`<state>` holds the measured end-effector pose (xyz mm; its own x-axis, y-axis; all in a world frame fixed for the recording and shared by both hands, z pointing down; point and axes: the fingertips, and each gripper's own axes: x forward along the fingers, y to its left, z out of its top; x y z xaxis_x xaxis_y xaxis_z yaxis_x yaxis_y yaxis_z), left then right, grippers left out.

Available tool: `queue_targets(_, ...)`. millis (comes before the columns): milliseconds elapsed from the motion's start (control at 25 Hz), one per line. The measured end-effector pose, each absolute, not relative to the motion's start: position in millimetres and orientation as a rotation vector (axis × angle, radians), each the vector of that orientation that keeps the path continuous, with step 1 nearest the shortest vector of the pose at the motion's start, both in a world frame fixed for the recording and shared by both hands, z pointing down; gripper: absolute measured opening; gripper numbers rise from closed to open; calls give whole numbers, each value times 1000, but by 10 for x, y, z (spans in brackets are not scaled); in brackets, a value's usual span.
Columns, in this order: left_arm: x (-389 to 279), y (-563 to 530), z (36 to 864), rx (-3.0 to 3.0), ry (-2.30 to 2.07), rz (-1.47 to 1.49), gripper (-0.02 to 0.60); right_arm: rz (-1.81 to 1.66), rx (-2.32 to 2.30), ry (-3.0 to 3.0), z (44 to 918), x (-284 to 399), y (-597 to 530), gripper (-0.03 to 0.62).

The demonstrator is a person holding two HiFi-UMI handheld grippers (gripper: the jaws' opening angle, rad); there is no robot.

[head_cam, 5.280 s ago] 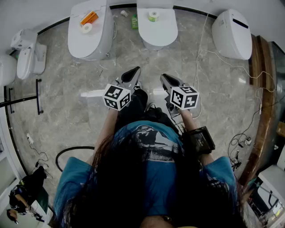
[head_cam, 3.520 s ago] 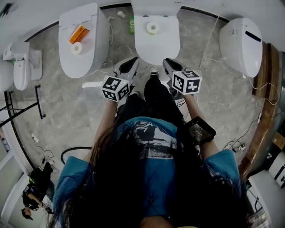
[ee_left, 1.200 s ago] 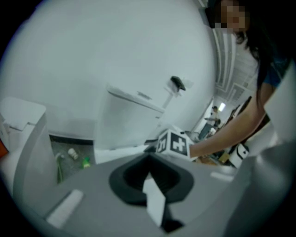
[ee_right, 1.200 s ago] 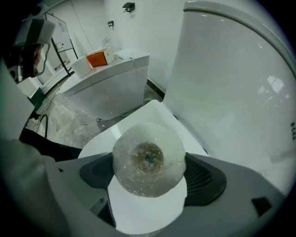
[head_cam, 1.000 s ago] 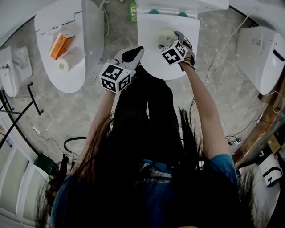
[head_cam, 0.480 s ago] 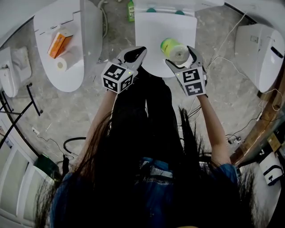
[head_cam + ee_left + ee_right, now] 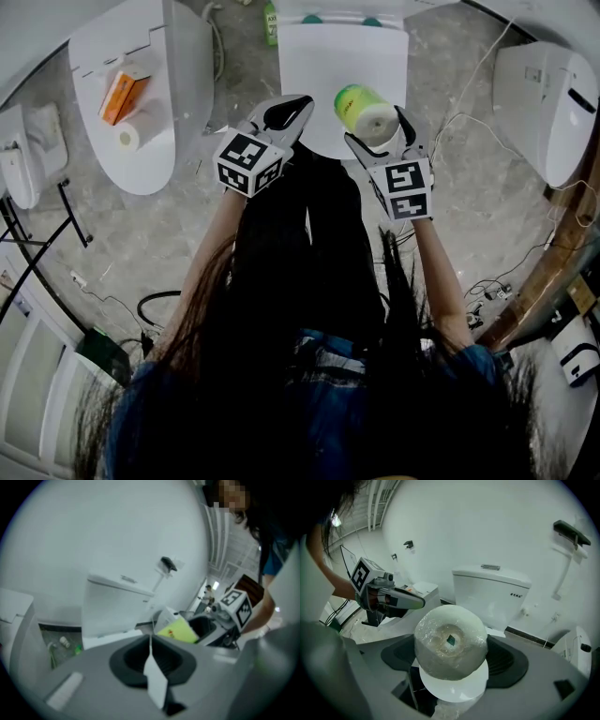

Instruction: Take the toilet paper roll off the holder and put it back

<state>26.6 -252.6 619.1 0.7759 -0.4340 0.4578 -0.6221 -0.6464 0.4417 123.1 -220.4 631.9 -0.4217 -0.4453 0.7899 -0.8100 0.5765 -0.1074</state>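
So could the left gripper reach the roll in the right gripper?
Probably yes: left gripper sits beside the roll with open air between, though its jaws are together and must open first.

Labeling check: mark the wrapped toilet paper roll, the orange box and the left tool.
wrapped toilet paper roll (image 7: 450, 641), right gripper view, its flat end face.
orange box (image 7: 118, 91), head view, its top face.
left tool (image 7: 298, 101), head view, between its fingertips.
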Motion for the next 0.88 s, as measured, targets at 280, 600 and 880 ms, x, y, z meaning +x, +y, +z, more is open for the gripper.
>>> queue_targets(280,216,-2548,6187,2373,-818,396,-2,617,1004,-2065,6324,1220,-2220,437)
queue_targets(600,76,-2559,6286,2345,-841,403,-2,593,929,-2028,6687,1115,-2323,439)
queue_targets(880,-37,-2594,6399,2317,-846,414,-2,391,737,-1894,7520,876,-2726,438)
